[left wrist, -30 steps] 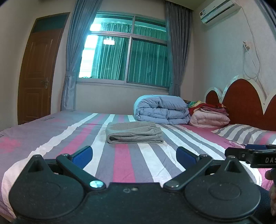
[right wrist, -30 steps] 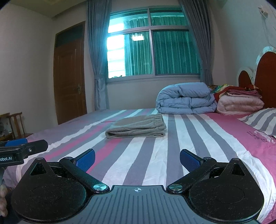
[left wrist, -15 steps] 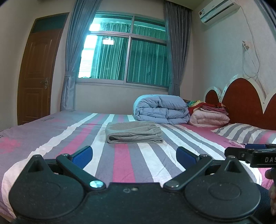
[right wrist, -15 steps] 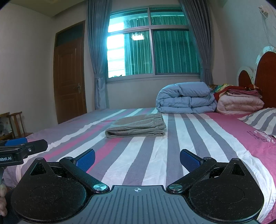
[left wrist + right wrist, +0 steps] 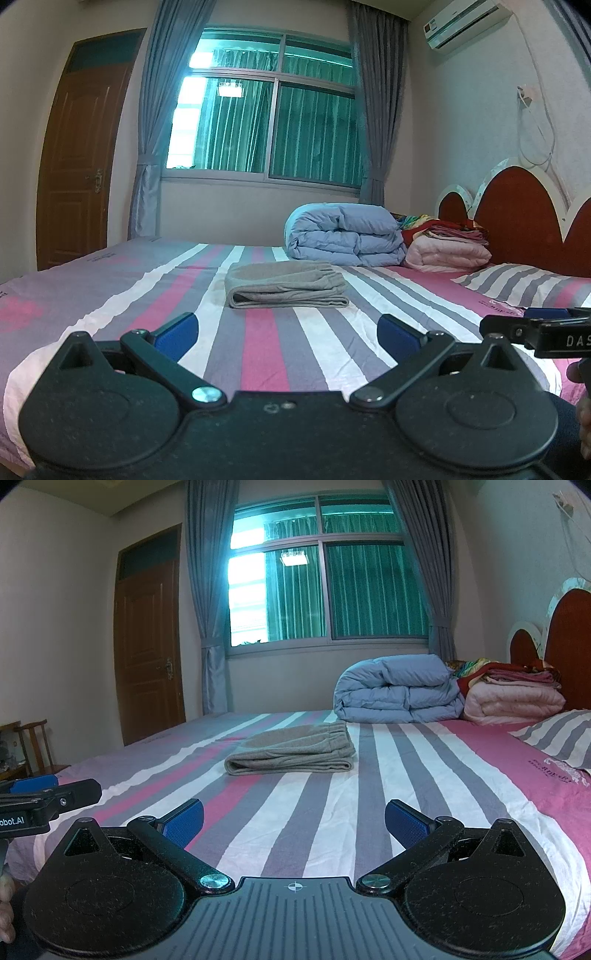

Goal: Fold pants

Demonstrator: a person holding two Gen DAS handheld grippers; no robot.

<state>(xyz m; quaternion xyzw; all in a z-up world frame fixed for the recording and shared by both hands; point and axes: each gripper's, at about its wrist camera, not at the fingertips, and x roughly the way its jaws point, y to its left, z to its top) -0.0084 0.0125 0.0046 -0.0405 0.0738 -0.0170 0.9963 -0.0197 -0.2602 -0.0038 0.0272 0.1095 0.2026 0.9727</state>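
Your bed (image 5: 110, 280) fills the space ahead of both sets of jaws. The pants (image 5: 286, 285) lie folded on it, well beyond the jaws and centred between them. Your left gripper (image 5: 288, 330) and right gripper (image 5: 294, 818) both stand wide, holding nothing. Nothing has shifted since the earlier frames.

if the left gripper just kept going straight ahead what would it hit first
Probably the folded gray pants, lying on the striped bed ahead of the open left gripper. Nothing shows between them, though depth is hard to judge.
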